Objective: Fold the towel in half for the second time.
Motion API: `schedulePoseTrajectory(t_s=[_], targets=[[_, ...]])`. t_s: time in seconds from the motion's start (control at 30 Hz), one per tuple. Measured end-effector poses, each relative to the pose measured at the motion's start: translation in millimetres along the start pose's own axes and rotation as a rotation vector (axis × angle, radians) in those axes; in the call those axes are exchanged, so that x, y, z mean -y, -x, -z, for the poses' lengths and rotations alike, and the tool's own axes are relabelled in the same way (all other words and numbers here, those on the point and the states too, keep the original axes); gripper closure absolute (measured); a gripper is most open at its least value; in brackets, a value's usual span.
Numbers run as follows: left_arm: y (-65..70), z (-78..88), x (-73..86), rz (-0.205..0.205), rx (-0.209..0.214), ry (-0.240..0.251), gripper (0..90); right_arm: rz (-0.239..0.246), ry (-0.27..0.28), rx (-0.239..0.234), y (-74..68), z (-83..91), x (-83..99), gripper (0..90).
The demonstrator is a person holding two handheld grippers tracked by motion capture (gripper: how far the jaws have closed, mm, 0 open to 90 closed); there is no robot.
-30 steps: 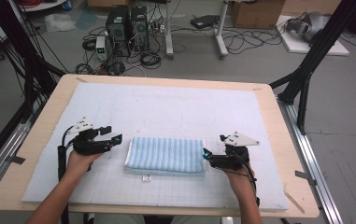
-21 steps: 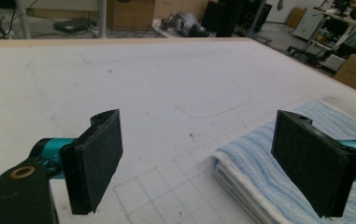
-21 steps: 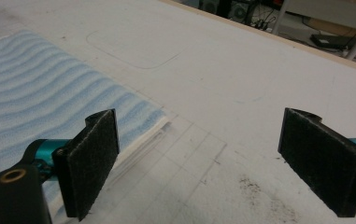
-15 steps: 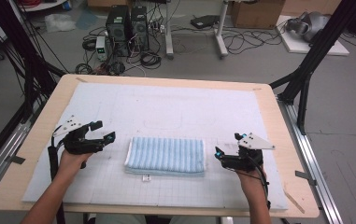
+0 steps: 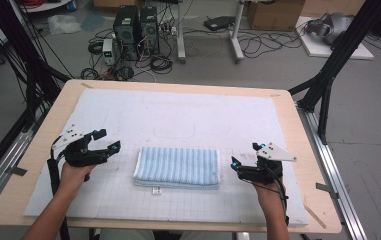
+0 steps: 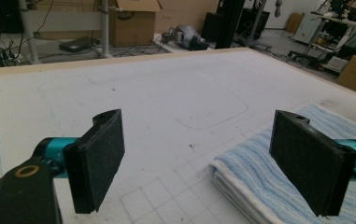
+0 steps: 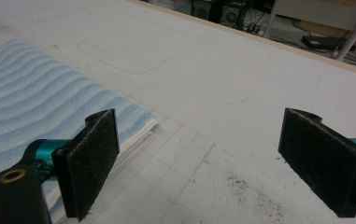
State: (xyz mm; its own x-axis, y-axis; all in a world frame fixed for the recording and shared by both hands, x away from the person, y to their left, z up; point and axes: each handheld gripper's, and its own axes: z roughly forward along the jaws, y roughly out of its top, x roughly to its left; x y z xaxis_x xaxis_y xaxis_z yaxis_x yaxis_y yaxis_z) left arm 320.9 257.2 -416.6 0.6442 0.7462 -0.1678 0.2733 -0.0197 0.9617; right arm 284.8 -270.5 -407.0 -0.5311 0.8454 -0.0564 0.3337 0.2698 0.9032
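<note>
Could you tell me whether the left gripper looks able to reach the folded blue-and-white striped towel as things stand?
Probably yes. The left gripper stands just off the near end of the folded blue-and-white striped towel, jaws wide open with nothing between them, and only bare white mat lies between the two.

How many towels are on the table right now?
1. A single folded blue-striped towel lies on the white mat, between the left gripper and the right gripper. Neither touches it; its stacked folds could hide another.

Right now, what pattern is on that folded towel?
The folded towel has light blue and white stripes, clearest in the high view.
</note>
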Motion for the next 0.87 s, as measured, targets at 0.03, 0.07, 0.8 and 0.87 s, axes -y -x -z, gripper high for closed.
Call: schedulePoseTrajectory(t_s=[0.03, 0.07, 0.8, 0.87], targets=[[0.0, 0.1, 0.3, -0.005, 0.0, -0.003, 19.0, 0.001, 0.004, 0.002, 0.5, -0.4, 0.0, 11.7], [-0.1, 0.1, 0.6, -0.005, 0.003, -0.006, 19.0, -0.005, 0.003, 0.003, 0.4, -0.5, 0.0, 11.7], [-2.6, -0.7, 1.8, -0.003, 0.001, 0.003, 19.8, -0.02, 0.006, 0.01, 1.5, -0.7, 1.0, 11.7], [-2.9, -1.0, 1.8, -0.003, 0.001, 0.002, 19.9, -0.025, 0.007, 0.011, 1.9, -0.3, 1.0, 11.7]])
